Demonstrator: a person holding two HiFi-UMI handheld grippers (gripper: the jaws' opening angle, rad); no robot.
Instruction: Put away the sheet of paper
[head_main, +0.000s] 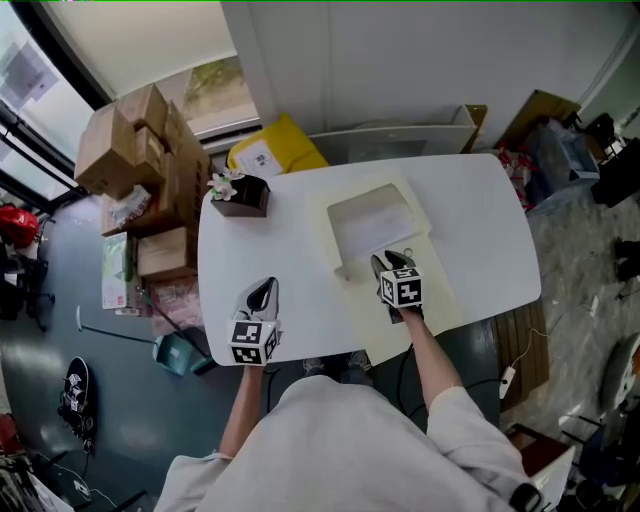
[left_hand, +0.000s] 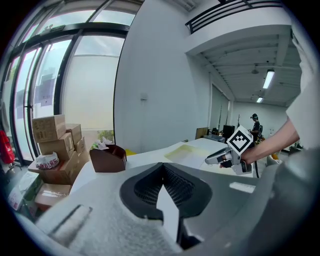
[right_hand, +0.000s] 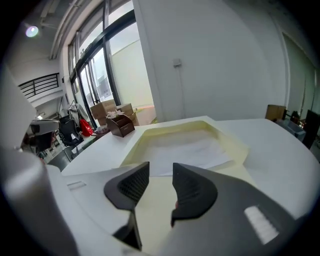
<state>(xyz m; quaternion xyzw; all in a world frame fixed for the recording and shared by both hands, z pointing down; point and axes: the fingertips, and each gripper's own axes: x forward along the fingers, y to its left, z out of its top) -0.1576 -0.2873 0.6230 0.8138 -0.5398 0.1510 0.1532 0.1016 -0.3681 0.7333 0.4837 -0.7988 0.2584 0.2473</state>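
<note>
A white sheet of paper (head_main: 378, 225) lies inside a pale yellow folder-like tray (head_main: 440, 290) on the white table (head_main: 480, 220). My right gripper (head_main: 389, 263) rests over the tray's near part and points at the sheet. Its jaws stand apart with nothing between them. In the right gripper view the sheet (right_hand: 192, 150) lies just beyond the right gripper (right_hand: 161, 167), within the raised yellow rim (right_hand: 235, 145). My left gripper (head_main: 265, 288) sits near the table's front left edge, jaws together and empty. The left gripper view shows the left gripper (left_hand: 163, 166) and the right gripper (left_hand: 210, 160) off to its right.
A brown holder with white flowers (head_main: 240, 195) stands at the table's back left corner. Cardboard boxes (head_main: 140, 150) are stacked on the floor to the left, and a yellow bag (head_main: 275, 150) lies behind the table. A wall runs behind.
</note>
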